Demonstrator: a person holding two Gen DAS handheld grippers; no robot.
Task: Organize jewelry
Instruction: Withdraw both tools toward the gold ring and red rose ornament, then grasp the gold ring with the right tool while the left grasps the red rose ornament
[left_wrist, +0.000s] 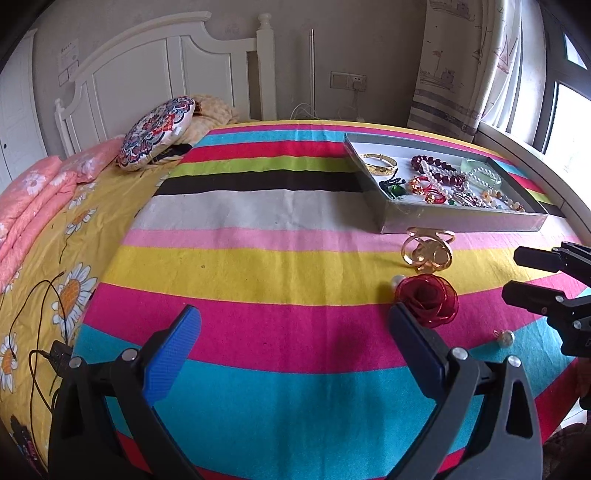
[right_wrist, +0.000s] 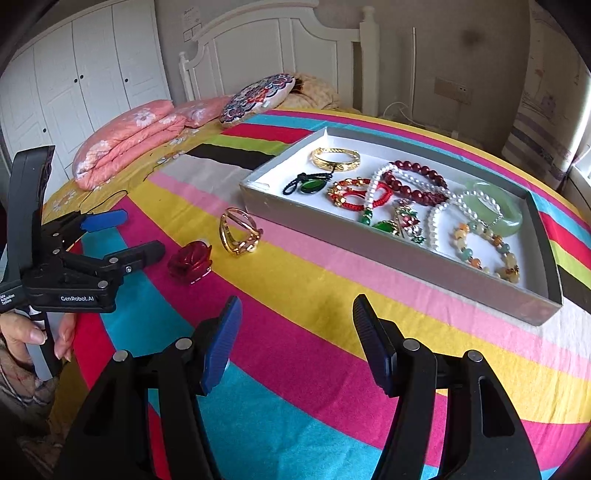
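Both tongs hung nearest the lens, each spread wide and holding nothing: the left tongs (left_wrist: 293, 350) low over the pink and blue stripes, the right tongs (right_wrist: 297, 341) over the same end of the blanket. Beneath them lay the bed (left_wrist: 44, 229), covered by the striped blanket (left_wrist: 258, 258). On it, well apart from the tongs, sat the grey tray (right_wrist: 406, 254), already filled with bracelets, beads and pendants. Three pieces lay loose on the blanket: the gold cuff (left_wrist: 428, 251) just beside the tray's near wall, the red rose (left_wrist: 428, 301) touching or nearly touching the left tongs' right finger, and the small pearl earring (left_wrist: 505, 338) farther right. Judging from this, sorting was mostly done, with the stragglers remaining. Next the left tongs would probably need to shift right, straddle the rose and close gently, since its gauzy petals would likely crush.
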